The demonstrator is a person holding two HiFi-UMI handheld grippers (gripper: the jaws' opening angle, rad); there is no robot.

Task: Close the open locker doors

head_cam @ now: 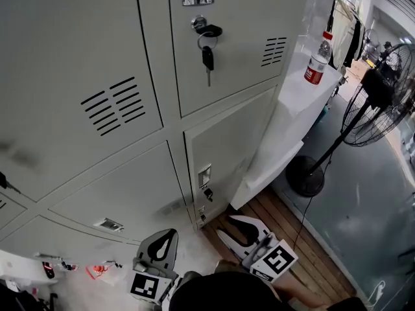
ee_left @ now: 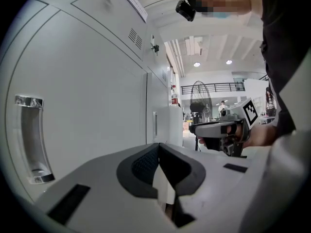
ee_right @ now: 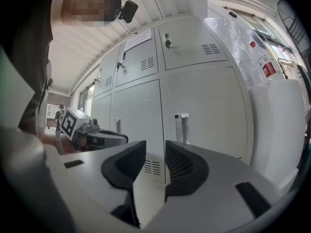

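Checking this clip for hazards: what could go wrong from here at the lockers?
The key hanging from the upper door's lock could snag whatever brushes past. The bottle on the white unit beside the lockers might topple if a door slams.

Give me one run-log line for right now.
locker doors: all in view closed | left gripper: shut, empty | right gripper: open, empty | key: hanging in upper lock
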